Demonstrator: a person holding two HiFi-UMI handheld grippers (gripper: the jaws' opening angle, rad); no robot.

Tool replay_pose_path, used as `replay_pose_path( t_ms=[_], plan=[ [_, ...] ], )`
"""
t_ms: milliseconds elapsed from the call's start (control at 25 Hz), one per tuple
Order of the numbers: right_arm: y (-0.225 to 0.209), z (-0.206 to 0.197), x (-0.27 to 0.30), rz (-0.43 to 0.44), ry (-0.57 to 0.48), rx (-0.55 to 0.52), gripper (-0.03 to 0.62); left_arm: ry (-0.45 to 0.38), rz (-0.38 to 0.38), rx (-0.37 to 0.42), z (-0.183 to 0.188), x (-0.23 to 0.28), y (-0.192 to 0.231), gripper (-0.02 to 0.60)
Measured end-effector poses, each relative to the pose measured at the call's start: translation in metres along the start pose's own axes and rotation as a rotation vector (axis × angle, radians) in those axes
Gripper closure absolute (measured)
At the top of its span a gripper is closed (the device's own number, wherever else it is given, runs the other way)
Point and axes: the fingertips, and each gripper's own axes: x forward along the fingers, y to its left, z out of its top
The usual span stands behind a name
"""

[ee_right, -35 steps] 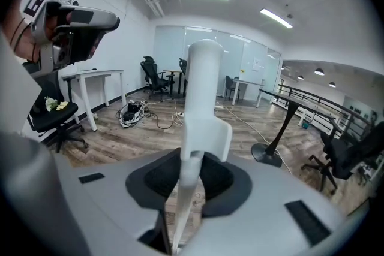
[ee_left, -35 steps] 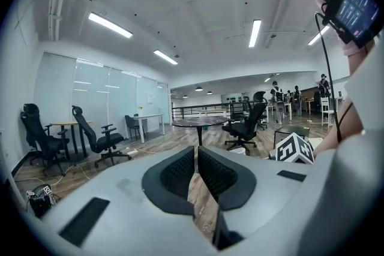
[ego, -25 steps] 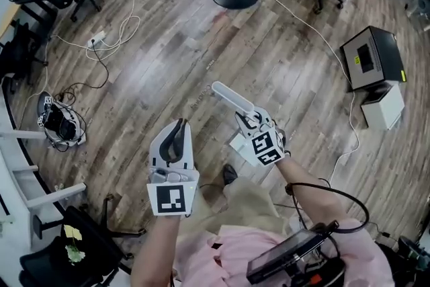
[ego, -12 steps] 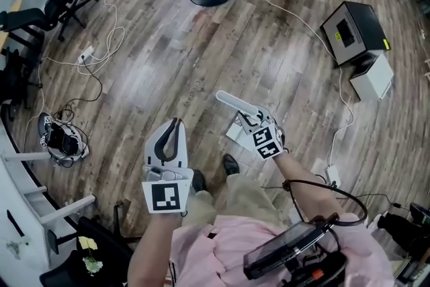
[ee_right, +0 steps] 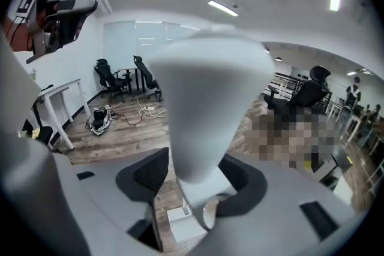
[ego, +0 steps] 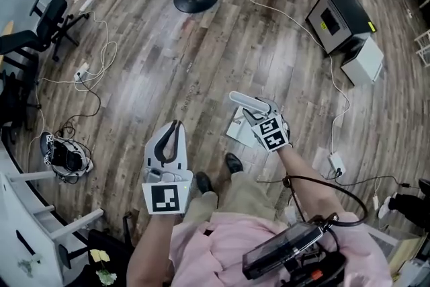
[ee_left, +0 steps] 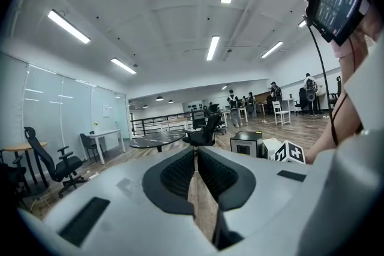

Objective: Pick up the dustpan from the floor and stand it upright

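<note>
My right gripper (ego: 259, 115) is clamped on the handle of the dustpan (ego: 246, 103). It is smooth white plastic, and its long axis runs steeply from the flat pan end, low over the wood-plank floor (ego: 168, 57) just ahead of the person's shoe (ego: 234, 162), up to a rounded handle tip pointing up-left in the head view. My left gripper (ego: 176, 126) hangs beside it, well apart, its ribbed black pads (ee_left: 177, 174) pressed together with nothing between them; the only print is the black-and-white square markers (ego: 164, 198) on the gripper cubes.

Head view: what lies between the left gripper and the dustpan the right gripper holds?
Only bare wooden floor lies between the left gripper and the dustpan, as the head view shows.
</note>
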Motion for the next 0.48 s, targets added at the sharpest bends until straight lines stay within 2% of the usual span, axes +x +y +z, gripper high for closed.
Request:
replay_pose_path(
  t_ms=[320, 480],
  plan=[
    [-0.013, 0.0, -0.046, -0.086, -0.025, 0.064, 0.333, -0.074, -0.074, 0.031, 0.038, -0.001, -0.019, 0.557],
    [-0.015, 0.004, -0.086, -0.132, -0.055, 0.097, 0.326, -0.096, -0.094, 0.014, 0.054, 0.002, -0.026, 0.557]
  ],
)
